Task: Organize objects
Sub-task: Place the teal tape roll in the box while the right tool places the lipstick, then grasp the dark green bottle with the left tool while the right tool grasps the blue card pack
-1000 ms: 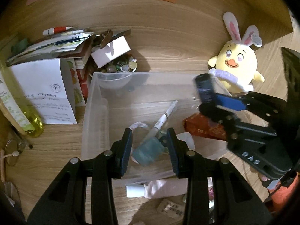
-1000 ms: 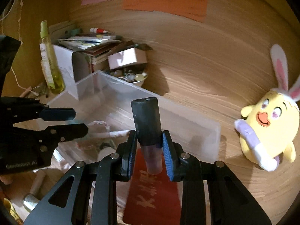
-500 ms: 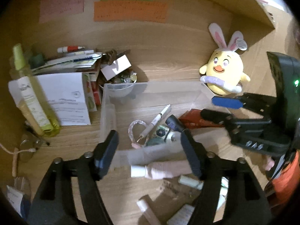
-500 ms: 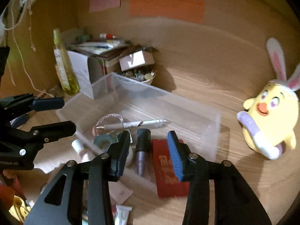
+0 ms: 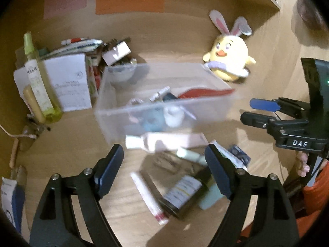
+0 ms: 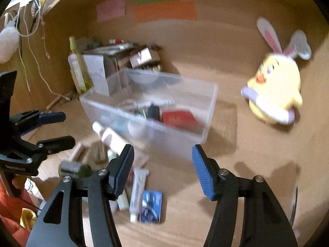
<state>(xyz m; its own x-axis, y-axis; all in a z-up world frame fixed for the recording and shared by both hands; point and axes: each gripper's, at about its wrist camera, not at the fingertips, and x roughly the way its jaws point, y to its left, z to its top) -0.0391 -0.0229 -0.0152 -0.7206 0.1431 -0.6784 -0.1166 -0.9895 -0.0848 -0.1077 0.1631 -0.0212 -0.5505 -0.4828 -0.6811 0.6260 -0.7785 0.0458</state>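
The clear rectangular plastic bin [image 5: 164,111] sat mid-desk, already holding small items. Loose clutter lay just before it: a dark brown labelled glass bottle [image 5: 183,193] lay slantwise, nearest the left gripper [image 5: 164,177], spread wide and empty; the right gripper [image 6: 163,170] likewise gaped empty.

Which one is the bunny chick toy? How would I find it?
Find the clear plastic bin in the middle of the wooden desk. Look past its far right corner, near the back wall, for the plush toy. It is the only soft, bright yellow thing there, with an orange beak and tall pink-and-white rabbit ears.
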